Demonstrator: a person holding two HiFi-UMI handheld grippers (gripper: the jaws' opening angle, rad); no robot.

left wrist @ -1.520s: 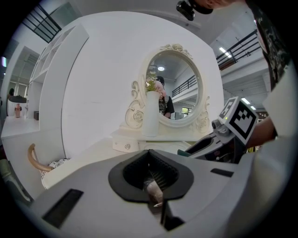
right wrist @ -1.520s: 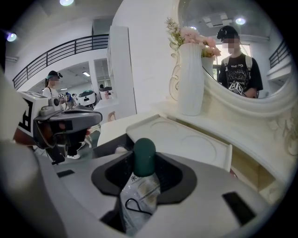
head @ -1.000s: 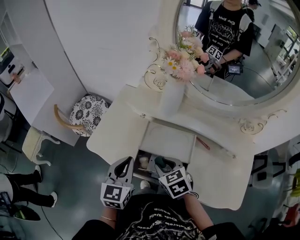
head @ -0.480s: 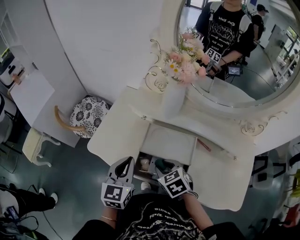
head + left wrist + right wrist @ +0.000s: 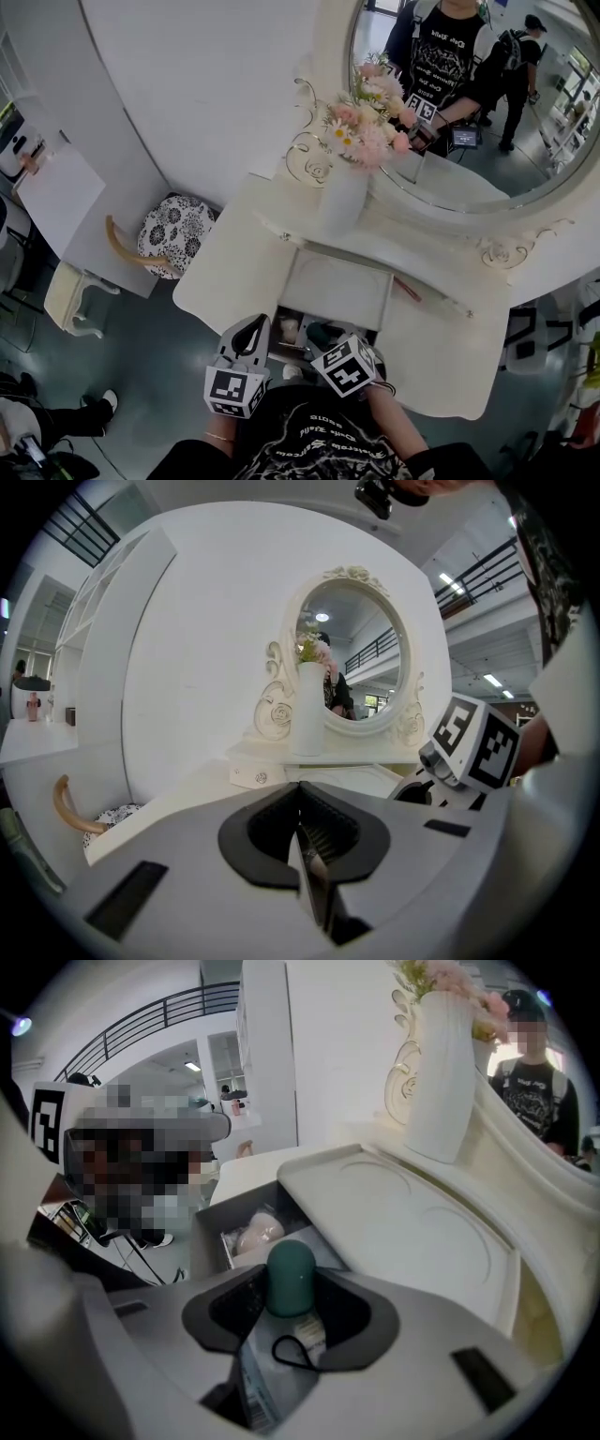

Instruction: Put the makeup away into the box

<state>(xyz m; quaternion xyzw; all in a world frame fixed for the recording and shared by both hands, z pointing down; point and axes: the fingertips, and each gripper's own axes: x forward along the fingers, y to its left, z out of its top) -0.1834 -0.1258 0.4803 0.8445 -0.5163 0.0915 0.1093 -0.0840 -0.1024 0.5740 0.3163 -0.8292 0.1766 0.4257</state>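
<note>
Opening right gripper [image 5: 322, 332]: its 2 jaws are spreading, with the pads clear on both sides of the green-capped makeup [image 5: 291, 1277] that stands between them, over the open drawer [image 5: 208, 1237].
Cap: dark green, domed and plain, with no print on it. In the head view it shows as a dark spot inside the drawer's front opening.
Clear packet [image 5: 267, 1377]: sits under the cap, nearer the camera. It has a white label with barcode-like stripes, the letters too small to read, and a black loop [image 5: 295, 1352] on top. Whether it is 1 piece with the cap, I cannot tell.
Sponge [image 5: 253, 1234]: pale pink, in the drawer's far compartment, apart from the cap.
Left gripper [image 5: 302, 832]: jaws together with nothing between them, just left of the drawer in the head view.
Marker cubes [image 5: 234, 391]: black-and-white square patterns only, no words.
Card [image 5: 255, 776]: small and white, on the dressing table [image 5: 230, 272] near the vase [image 5: 343, 199]. It bears a round emblem and the text is illegible.
Thin reddish stick [image 5: 406, 288]: on the tabletop, right of the recessed panel [image 5: 337, 284].
T-shirt [image 5: 309, 441]: white lettering on black, not legible.
</note>
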